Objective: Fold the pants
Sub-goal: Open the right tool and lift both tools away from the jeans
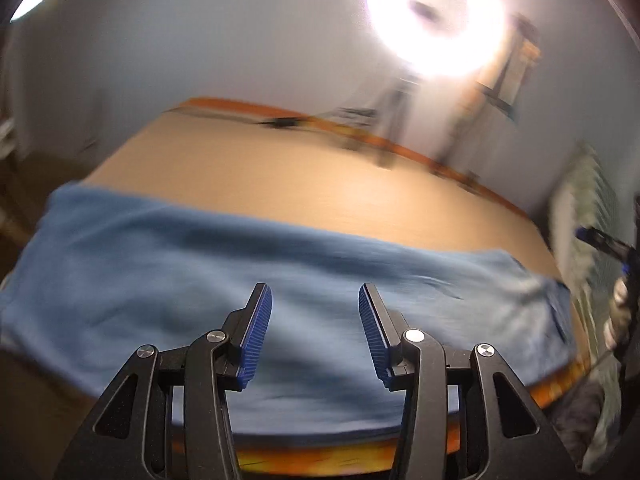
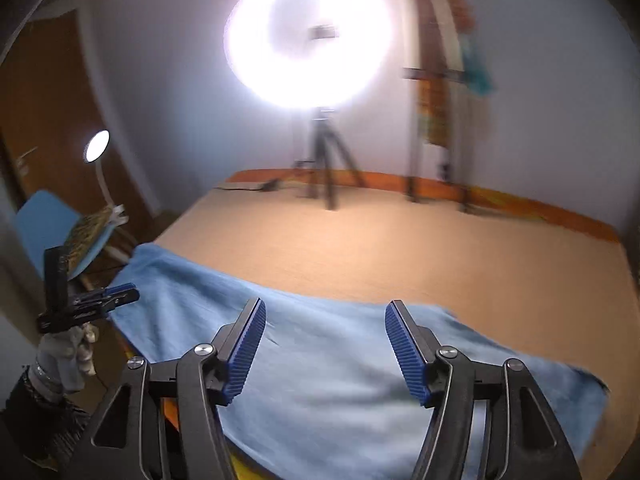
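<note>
The blue pants (image 1: pixel 160 264) lie as a long flat band along the near edge of the tan table (image 1: pixel 280 168). My left gripper (image 1: pixel 315 292) hovers above the middle of that band, open, with nothing between its blue pads. In the right wrist view the same pants (image 2: pixel 340 364) stretch from far left to near right. My right gripper (image 2: pixel 326 307) hangs over them, open wide and empty. The left gripper (image 2: pixel 124 294) shows side-on at the cloth's left end, held by a gloved hand (image 2: pixel 68 352). Both views are motion-blurred.
A bright ring light (image 2: pixel 308 36) on a tripod (image 2: pixel 326 160) stands beyond the table's far edge. A tall rack (image 2: pixel 440 92) stands at the back right. A blue chair (image 2: pixel 48 224), a small lamp (image 2: pixel 97 146) and a brown door (image 2: pixel 48 112) are on the left.
</note>
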